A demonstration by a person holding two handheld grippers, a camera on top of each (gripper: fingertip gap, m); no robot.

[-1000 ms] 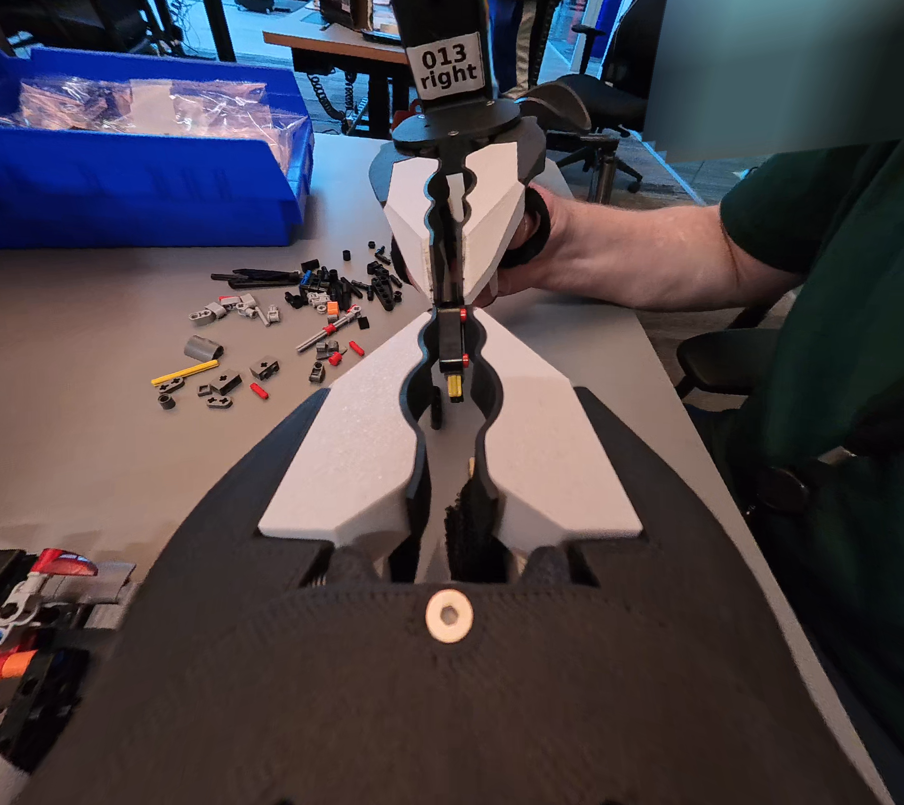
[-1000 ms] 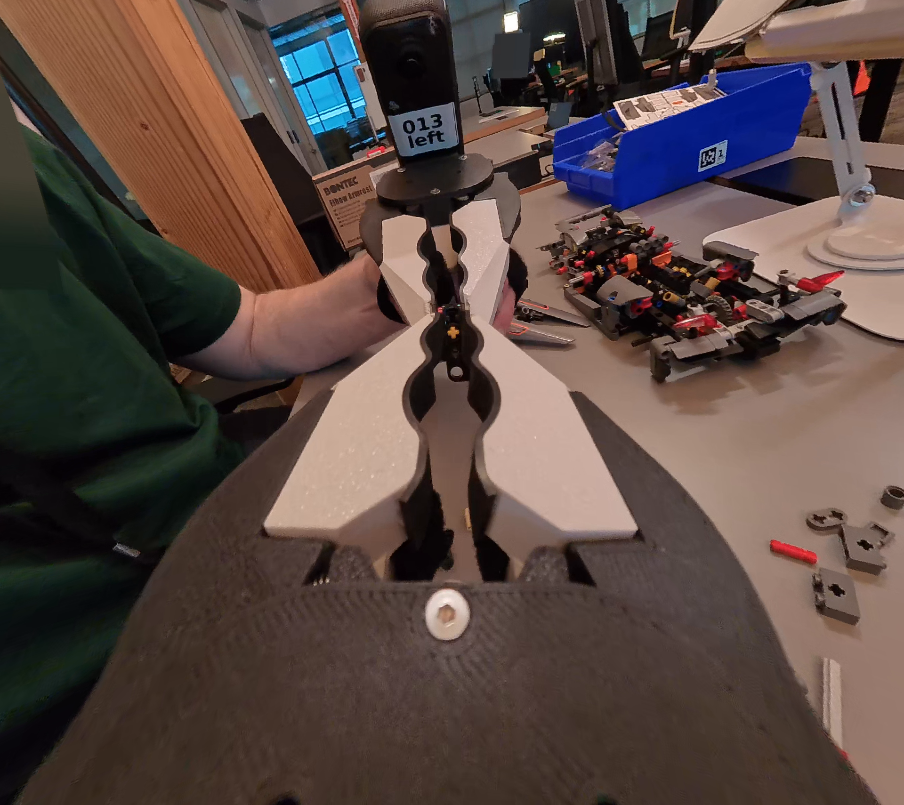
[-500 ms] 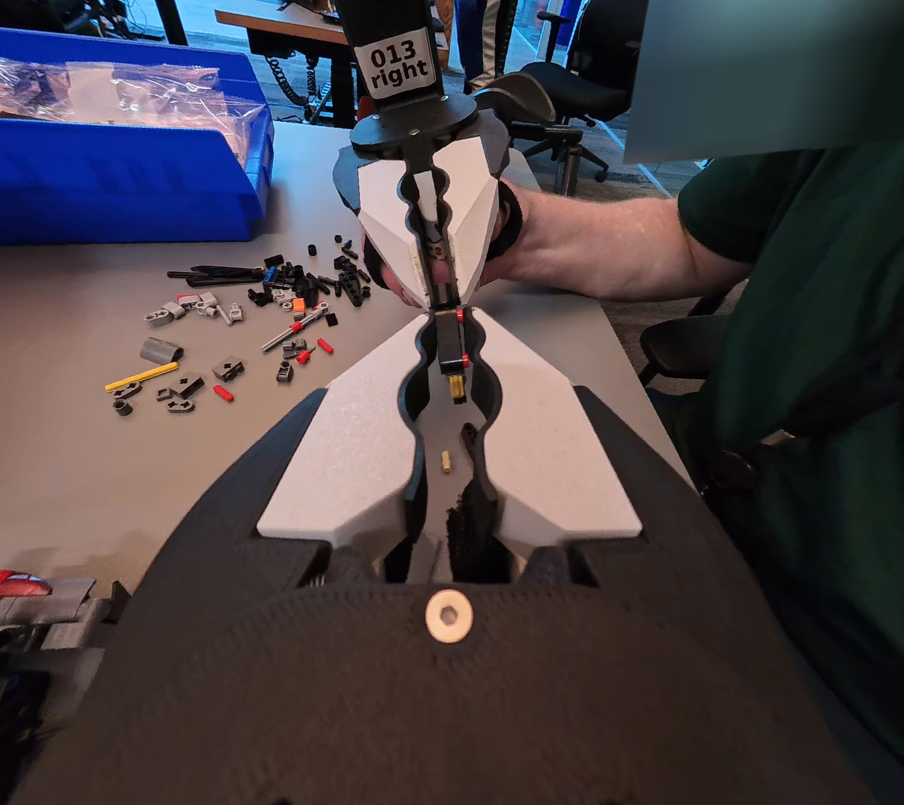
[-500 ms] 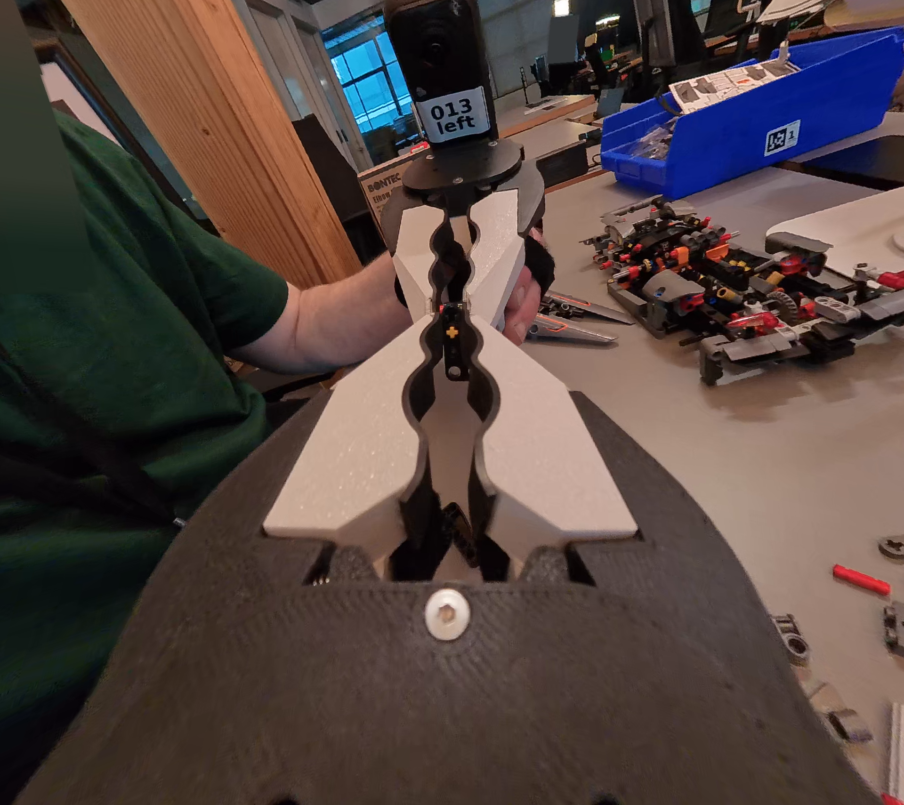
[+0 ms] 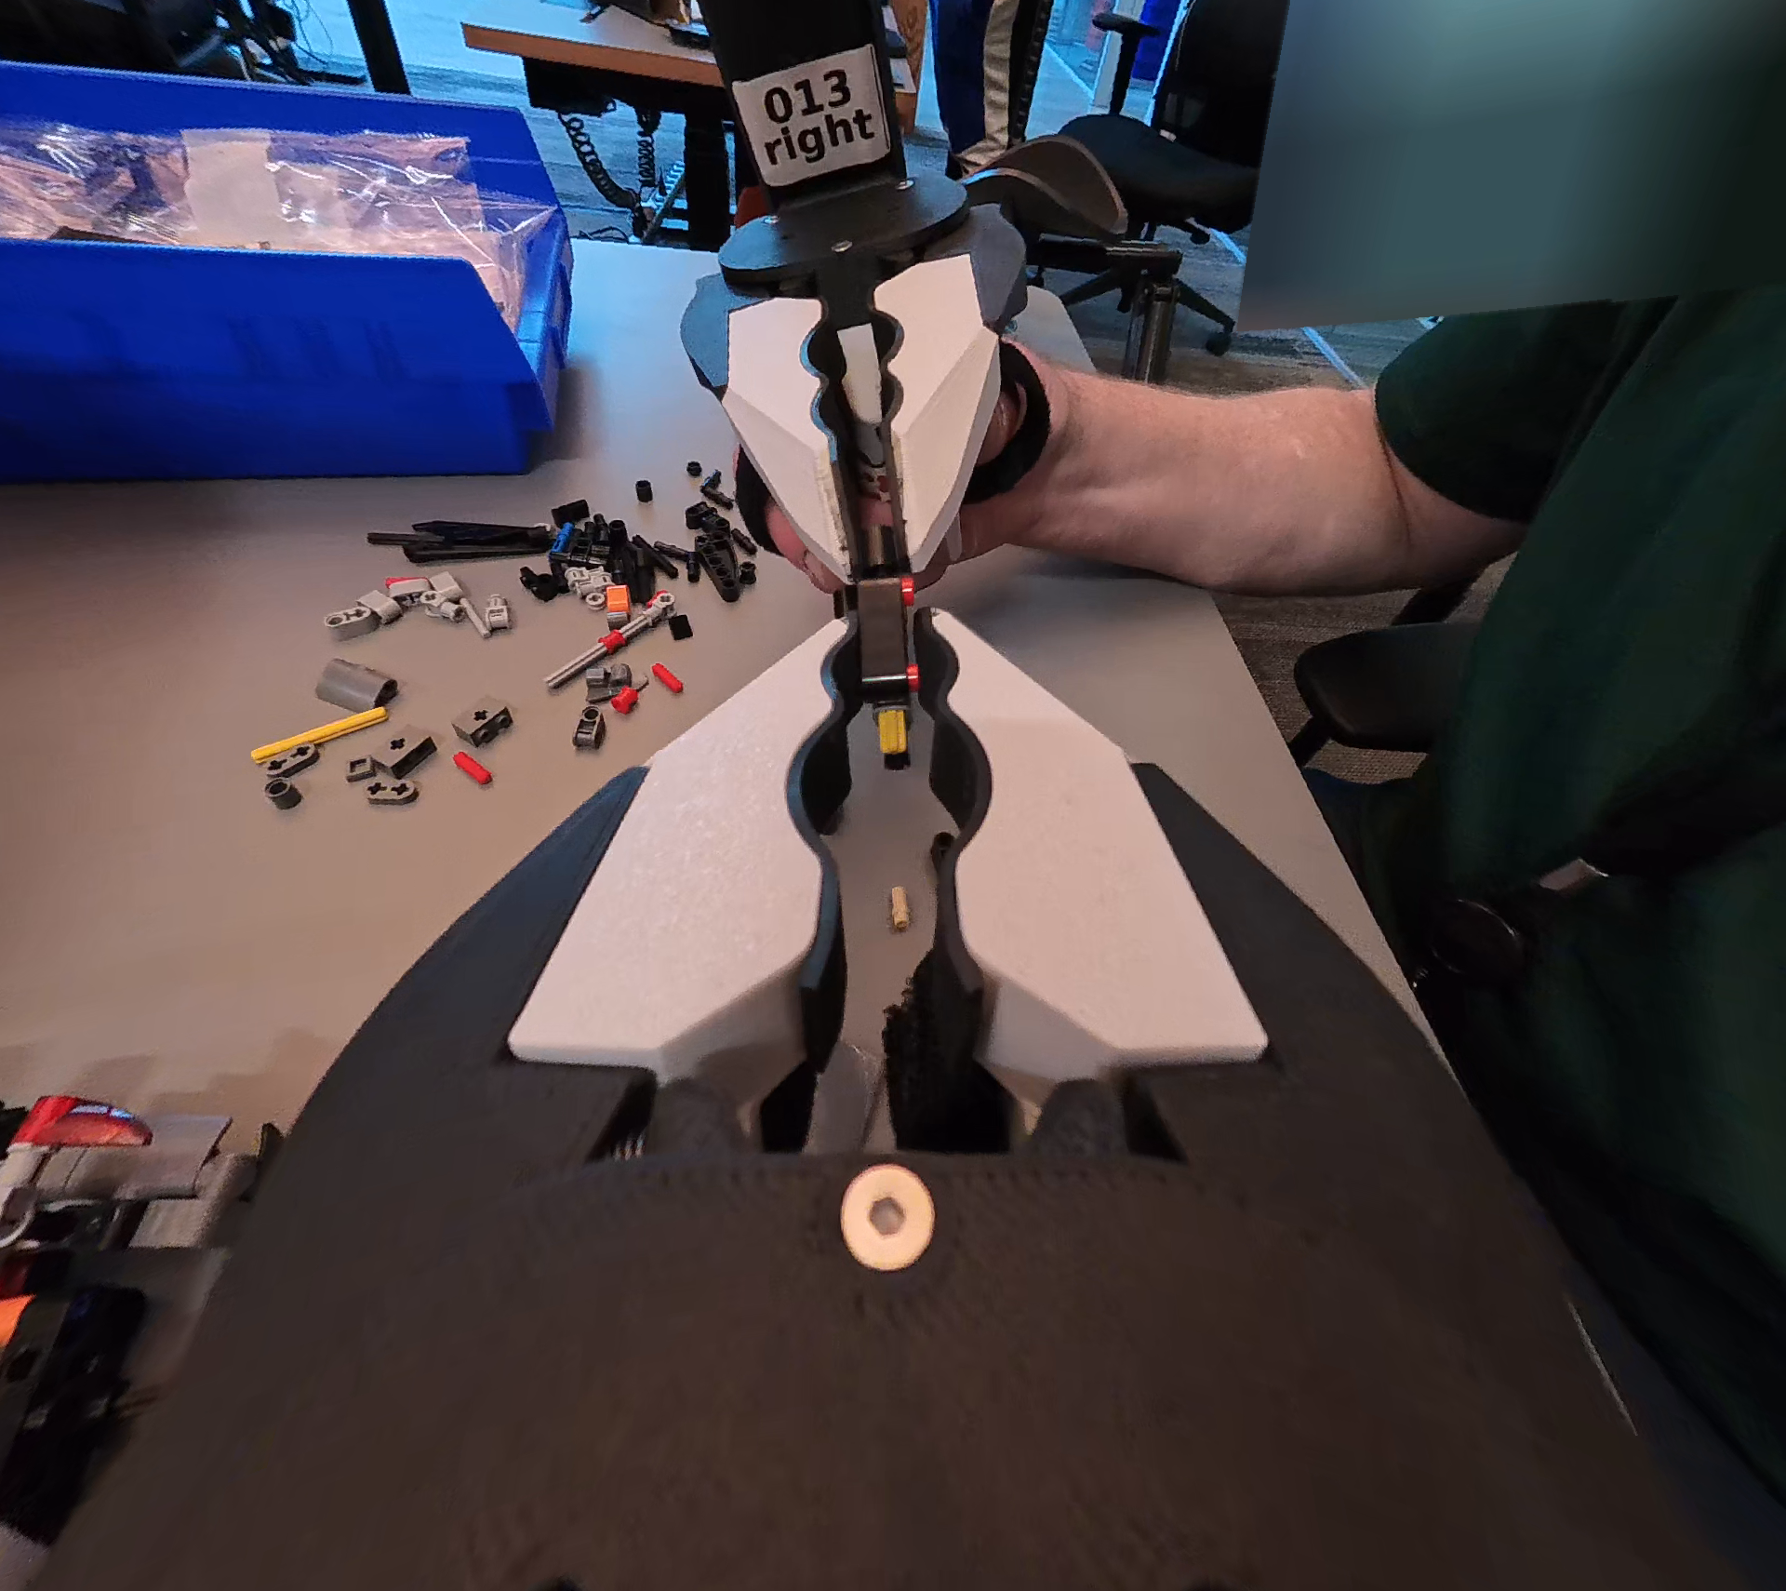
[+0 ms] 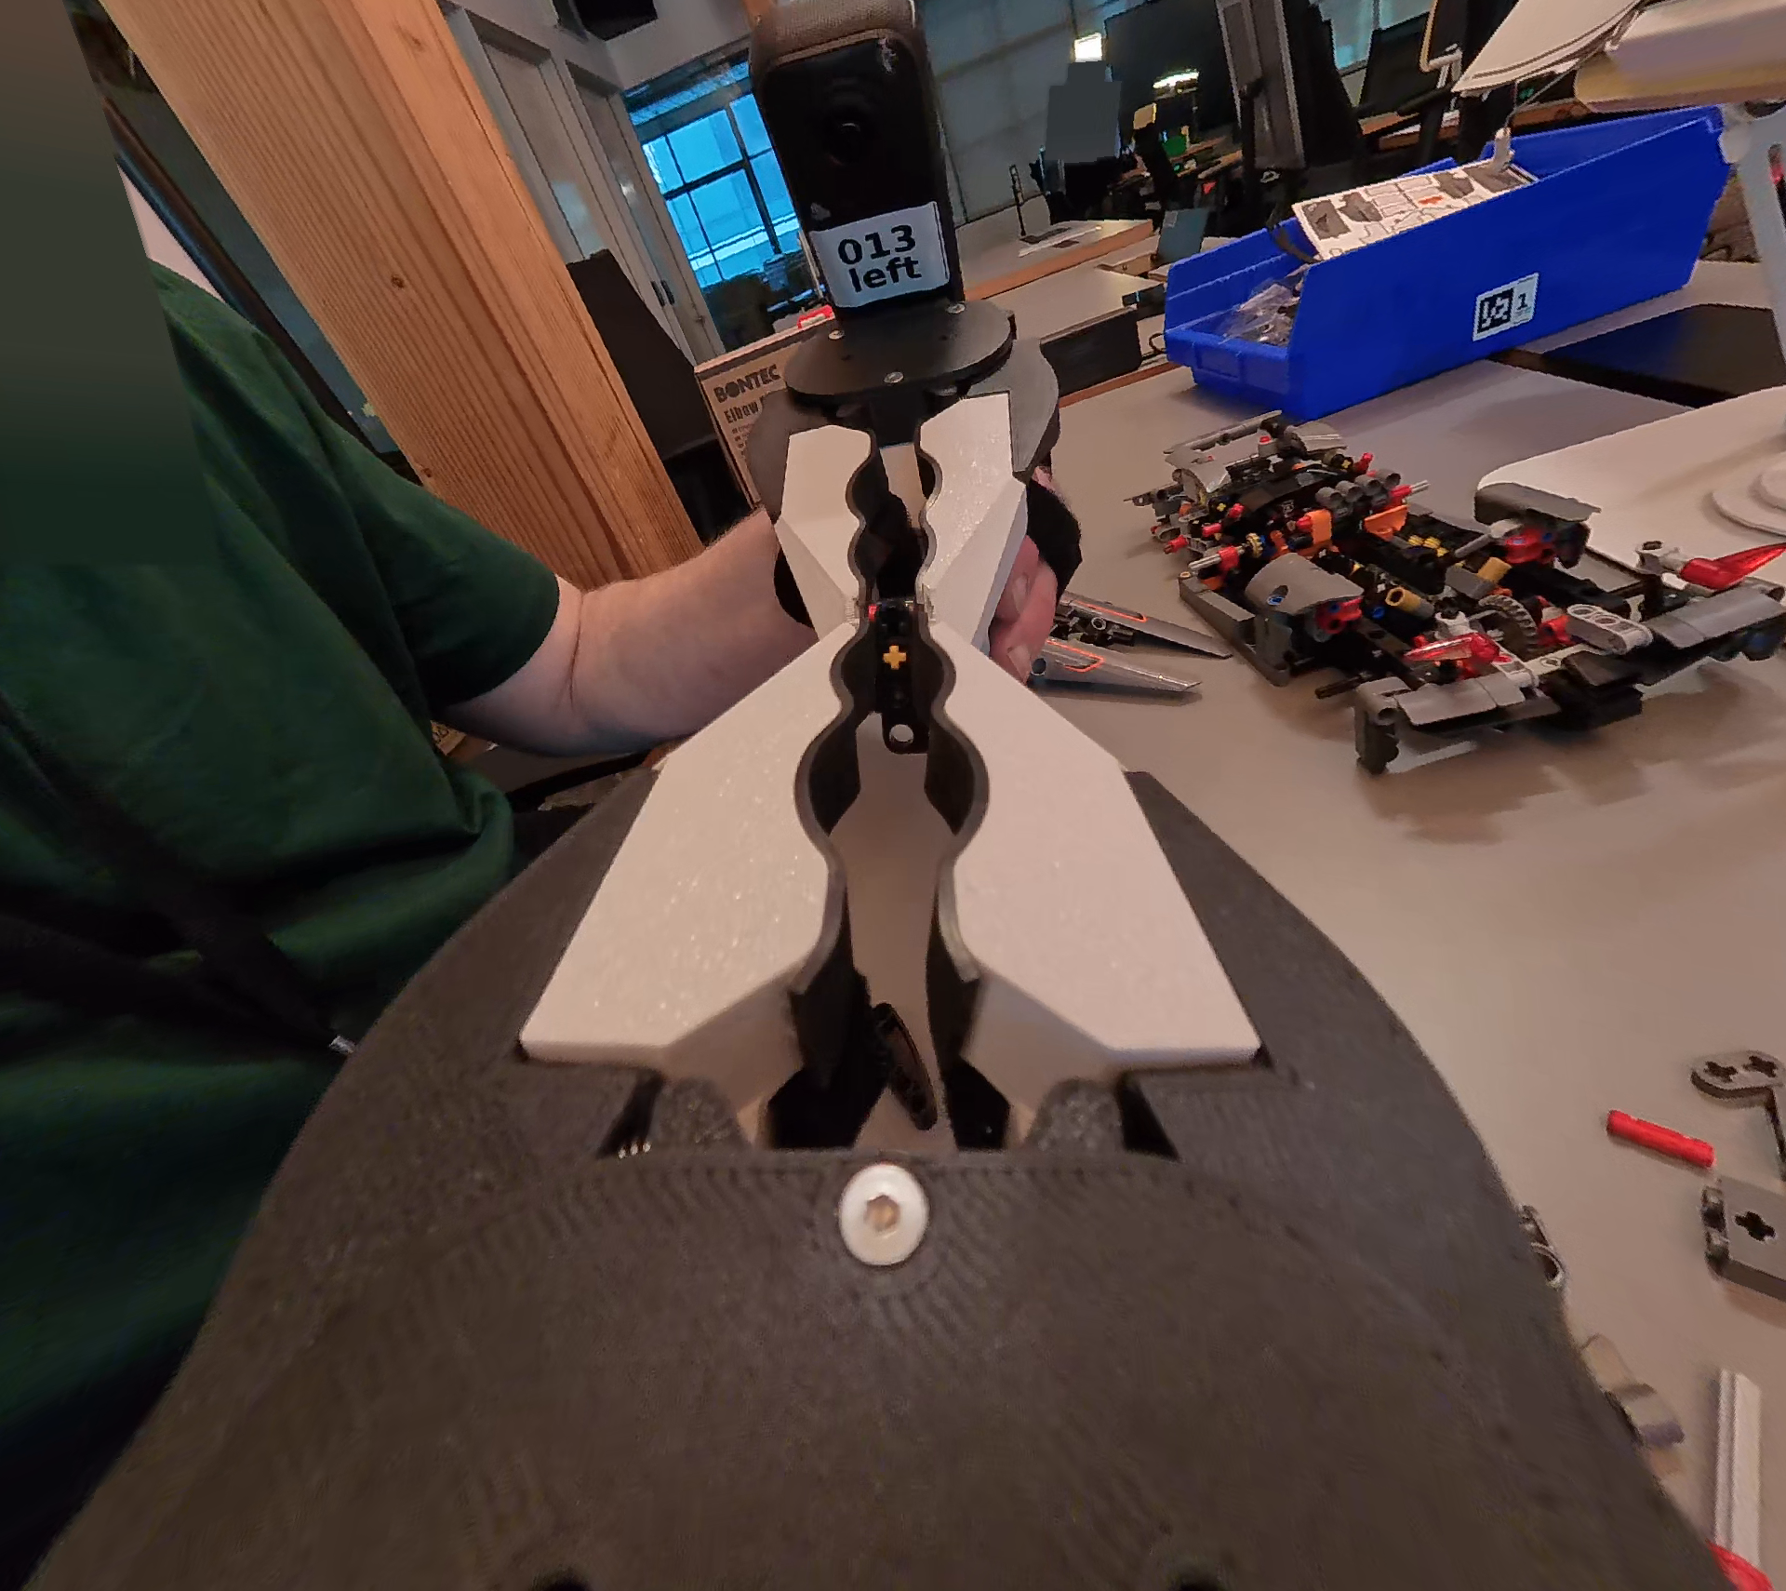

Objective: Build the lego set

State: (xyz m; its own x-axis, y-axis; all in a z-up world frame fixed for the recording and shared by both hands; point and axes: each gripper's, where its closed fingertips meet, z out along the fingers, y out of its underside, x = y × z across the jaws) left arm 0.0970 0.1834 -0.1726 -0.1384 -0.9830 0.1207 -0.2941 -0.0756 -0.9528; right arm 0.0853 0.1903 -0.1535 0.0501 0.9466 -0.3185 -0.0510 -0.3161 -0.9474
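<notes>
1. Left wrist view: the left gripper [image 5: 884, 655] was closed on the near end of a small dark grey lego beam assembly with red pins and a yellow axle stub [image 5: 887, 655], held in the air above the grey table [image 5: 174, 897]. The right gripper [image 5: 875, 568], facing it from the far side, pinched the far end of the same assembly. A small tan pin [image 5: 900, 907] lay on the table below, between the left gripper's white fingers [image 5: 705, 887]. Loose black, grey and red lego parts [image 5: 541, 626] were scattered to the left, near a blue plastic bin [image 5: 271, 365].

2. Right wrist view: the right gripper [image 6: 894, 655] was shut on the assembly [image 6: 894, 675], its yellow cross-axle end showing. The partly built lego car chassis [image 6: 1450, 607] sat well apart to the right.

3. To do this step well, in my judgement, both grips should hold firm and in line, pressing straight along the axle so the pieces seat without twisting loose.

4. Against the earlier frames, the two grippers had stayed clamped tip to tip. In the left view the tan pin showed only from half a second before, and the loose parts and bin sat further right than then. In the right view the chassis had shifted across the frame as the pair turned.
</notes>
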